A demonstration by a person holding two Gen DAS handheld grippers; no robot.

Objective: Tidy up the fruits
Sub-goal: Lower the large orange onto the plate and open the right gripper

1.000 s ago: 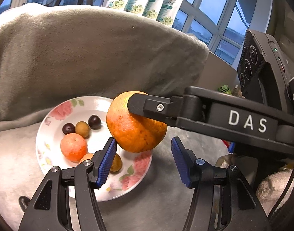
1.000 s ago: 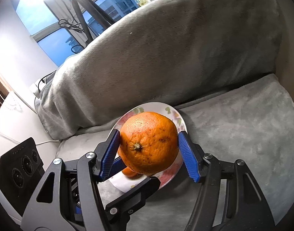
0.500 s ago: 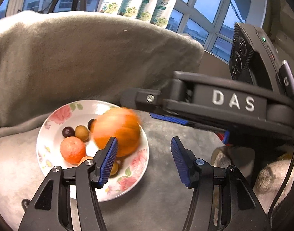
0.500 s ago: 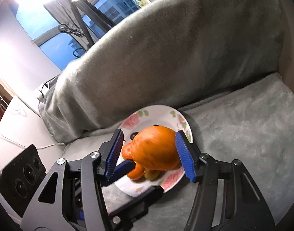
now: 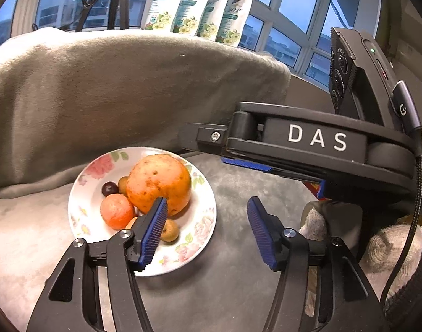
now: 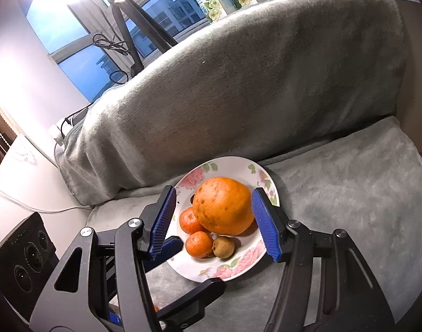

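Resting on plate: large round orange fruit with a pitted, brown-speckled rind (image 6: 223, 206), lying free among the smaller fruit.
Right hand-held gripper (image 6: 212, 222): blue ribbed fingers spread either side of the large fruit, which it was pinching in the air a second ago.
Left hand-held gripper (image 5: 206, 232): spread, holding nothing, at the plate's near rim.
Count: two small tangerines (image 6: 199, 244), two brown kiwi-like fruits (image 6: 223, 246), one dark plum (image 5: 109, 188).
Plate: white round floral-patterned china plate (image 6: 240, 268) on the grey plush sofa seat (image 6: 349, 193).
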